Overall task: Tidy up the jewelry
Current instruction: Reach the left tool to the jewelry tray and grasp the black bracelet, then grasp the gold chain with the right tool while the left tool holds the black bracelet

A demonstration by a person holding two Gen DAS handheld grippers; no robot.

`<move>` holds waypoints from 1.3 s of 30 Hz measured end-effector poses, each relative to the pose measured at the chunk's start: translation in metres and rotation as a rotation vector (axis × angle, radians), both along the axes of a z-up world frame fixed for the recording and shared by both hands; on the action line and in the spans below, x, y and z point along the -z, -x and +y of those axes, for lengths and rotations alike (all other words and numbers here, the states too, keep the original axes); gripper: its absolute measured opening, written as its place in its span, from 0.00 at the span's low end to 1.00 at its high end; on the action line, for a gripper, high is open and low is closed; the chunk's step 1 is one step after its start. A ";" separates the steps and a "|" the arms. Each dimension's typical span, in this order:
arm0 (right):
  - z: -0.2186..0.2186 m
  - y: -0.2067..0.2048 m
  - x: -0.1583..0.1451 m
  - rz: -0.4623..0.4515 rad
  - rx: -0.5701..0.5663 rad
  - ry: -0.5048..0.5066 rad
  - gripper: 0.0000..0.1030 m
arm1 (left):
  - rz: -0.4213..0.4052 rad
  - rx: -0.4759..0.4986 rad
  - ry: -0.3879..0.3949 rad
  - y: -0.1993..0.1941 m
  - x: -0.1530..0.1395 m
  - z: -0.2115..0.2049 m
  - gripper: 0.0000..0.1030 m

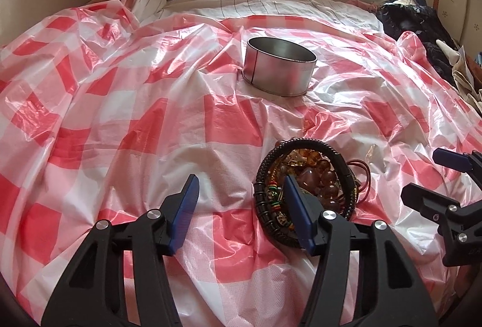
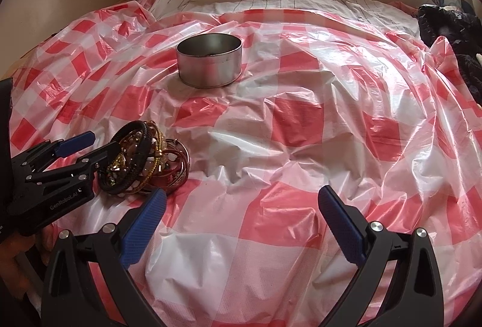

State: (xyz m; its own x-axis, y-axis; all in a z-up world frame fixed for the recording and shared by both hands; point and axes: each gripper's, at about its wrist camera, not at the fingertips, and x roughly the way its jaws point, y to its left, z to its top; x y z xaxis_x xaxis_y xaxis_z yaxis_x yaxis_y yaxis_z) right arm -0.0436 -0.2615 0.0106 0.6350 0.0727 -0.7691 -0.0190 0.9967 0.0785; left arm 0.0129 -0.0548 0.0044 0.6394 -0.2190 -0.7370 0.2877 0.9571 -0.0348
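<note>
Bracelets [image 1: 304,188] lie in a loose, tangled, slippery pile, so with both tools spread apart I would pinch the stiff black band [image 1: 313,143].

tin [image 1: 280,68] behind bracelet pile [image 1: 304,185], both on sheet [image 1: 120,122]

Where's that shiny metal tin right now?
The metal tin stands upright on the checked plastic sheet, beyond the bracelet pile, toward the window.

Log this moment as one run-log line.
left gripper: open, at bracelet pile | right gripper: open, holding nothing | metal tin: upright on checkered sheet, no jewelry visible inside
</note>
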 end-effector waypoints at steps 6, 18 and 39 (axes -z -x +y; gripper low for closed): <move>0.001 -0.002 0.002 0.006 0.003 0.011 0.94 | 0.001 0.005 0.013 0.001 -0.002 0.001 0.53; -0.001 -0.002 0.002 -0.002 0.013 0.010 0.94 | 0.076 0.070 0.145 0.001 -0.005 0.009 0.06; 0.045 -0.021 -0.020 -0.115 -0.219 -0.036 0.93 | 0.091 -0.091 0.152 -0.018 -0.007 0.051 0.01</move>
